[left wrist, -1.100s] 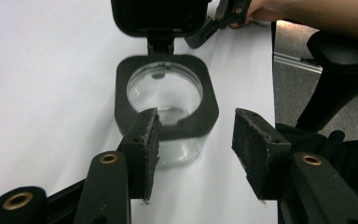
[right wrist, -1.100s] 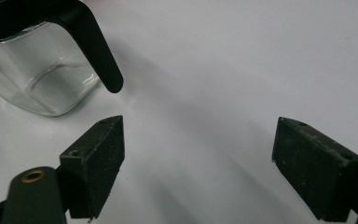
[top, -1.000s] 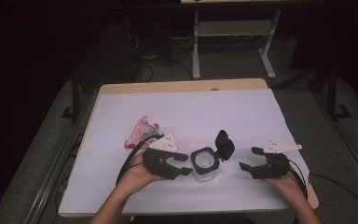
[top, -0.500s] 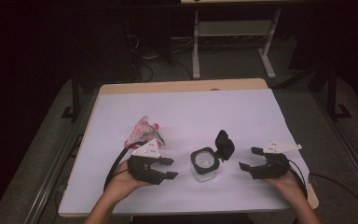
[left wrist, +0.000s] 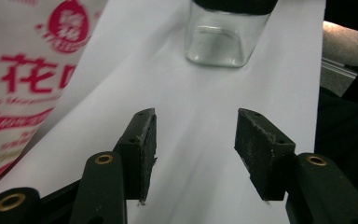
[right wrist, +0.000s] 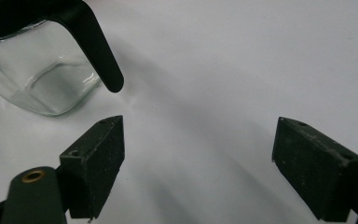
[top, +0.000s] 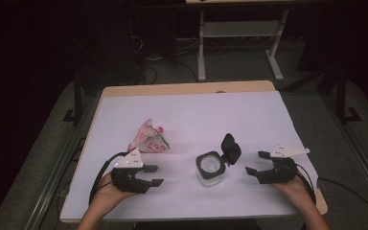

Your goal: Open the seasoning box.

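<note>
A clear glass jar with a black collar stands near the table's front middle, its black flip lid tipped open to the right. A white and red snack pouch lies to its left. My left gripper sits low at the front left, open, nothing between its jaws, pointing at the jar with the pouch on its left. My right gripper rests right of the jar, open and empty; the jar and lid appear at the upper left of its view.
A white sheet covers the wooden table. Metal rails run along both sides, and a white stand and cables sit on the dark floor beyond the far edge.
My left gripper has pulled away from the jar, leftward and toward the front edge. The jar, pouch and right gripper have stayed put.
</note>
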Demonstrator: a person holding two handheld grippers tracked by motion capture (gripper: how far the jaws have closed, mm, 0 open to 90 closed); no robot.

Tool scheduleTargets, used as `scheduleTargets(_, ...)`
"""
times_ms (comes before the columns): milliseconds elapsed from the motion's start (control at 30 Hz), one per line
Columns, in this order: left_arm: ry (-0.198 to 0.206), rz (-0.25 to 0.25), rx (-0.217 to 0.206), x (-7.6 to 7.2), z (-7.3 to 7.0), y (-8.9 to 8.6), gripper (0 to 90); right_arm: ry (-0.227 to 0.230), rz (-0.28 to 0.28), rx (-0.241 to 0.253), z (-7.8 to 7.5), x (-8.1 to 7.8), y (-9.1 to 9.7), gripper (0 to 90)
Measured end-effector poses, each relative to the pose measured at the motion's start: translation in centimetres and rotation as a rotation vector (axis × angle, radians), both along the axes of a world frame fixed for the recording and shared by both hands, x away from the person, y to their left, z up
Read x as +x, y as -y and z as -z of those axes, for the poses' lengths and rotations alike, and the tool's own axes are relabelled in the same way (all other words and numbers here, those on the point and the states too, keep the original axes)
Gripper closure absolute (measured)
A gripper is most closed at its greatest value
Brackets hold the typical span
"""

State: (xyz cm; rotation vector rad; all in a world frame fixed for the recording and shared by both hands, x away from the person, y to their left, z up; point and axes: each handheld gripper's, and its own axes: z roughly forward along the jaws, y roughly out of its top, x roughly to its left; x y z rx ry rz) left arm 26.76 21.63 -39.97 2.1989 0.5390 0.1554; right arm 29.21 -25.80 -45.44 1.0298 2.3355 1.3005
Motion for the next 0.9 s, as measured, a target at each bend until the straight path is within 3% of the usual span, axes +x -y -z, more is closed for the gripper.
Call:
scheduleTargets(233, 0.007, -0.065, -0.005, 0.6, 0.3, -2.5, 46.7, -0.005, 0.001, 0.000, 0.1, 0.0, 0.1, 16.5)
scheduleTargets(467, 0.013, -0.113, -0.043, 1.2, 0.0, -4.2, 39.8, -0.004, 0.002, -0.002, 0.1, 0.1, 0.0, 16.5)
scheduleTargets(667, 0.046, -0.137, -0.063, 1.7, -1.0, -4.8, 32.3, -0.004, 0.003, 0.000, 0.1, 0.1, 0.0, 16.4)
scheduleTargets(900, 0.085, -0.142, -0.048, 2.9, -2.0, -5.0, 28.5, -0.009, 0.006, 0.001, 0.1, 0.2, 0.0, 16.4)
